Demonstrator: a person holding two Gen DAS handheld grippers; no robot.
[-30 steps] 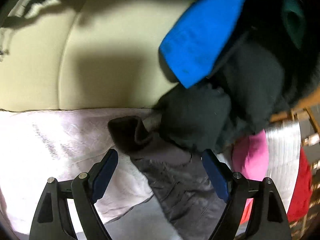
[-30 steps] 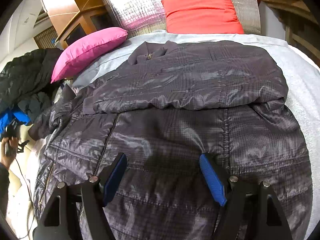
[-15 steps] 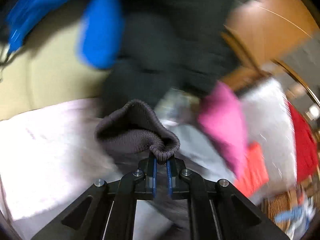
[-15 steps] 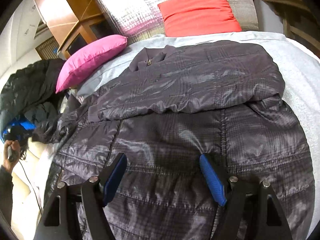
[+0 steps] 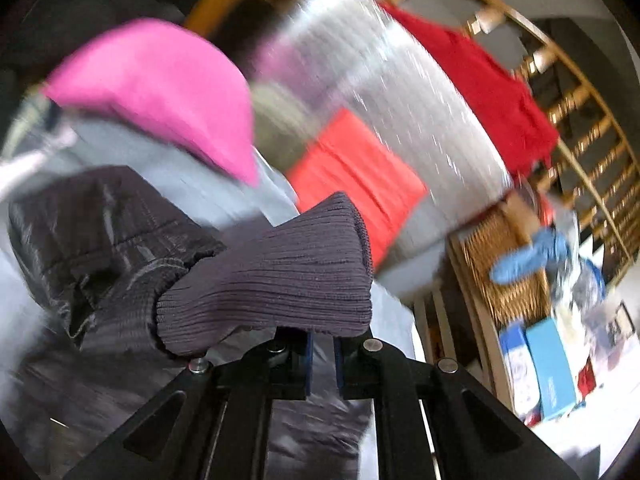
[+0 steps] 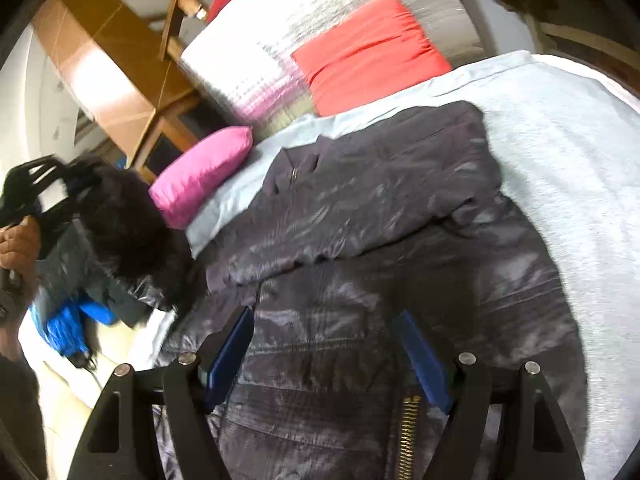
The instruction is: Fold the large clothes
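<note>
A dark grey quilted jacket lies spread on the bed's grey sheet, with one sleeve folded across its chest. My left gripper is shut on the ribbed knit cuff of the other sleeve and holds it up off the bed. The picture around it is blurred. My right gripper hovers open over the jacket's lower front, near the brass zipper, with nothing gripped. At the left edge of the right wrist view, a person's hand holds the other gripper.
A pink pillow, a red pillow and a silver cushion lie at the bed's head. A black jacket and a blue garment are piled at the left. A wicker basket and boxes stand beside the bed.
My left gripper closed on the sleeve cuff, then swung up and towards the pillows with it, rolling as it went. My right gripper stayed open and tilted a little over the jacket.
</note>
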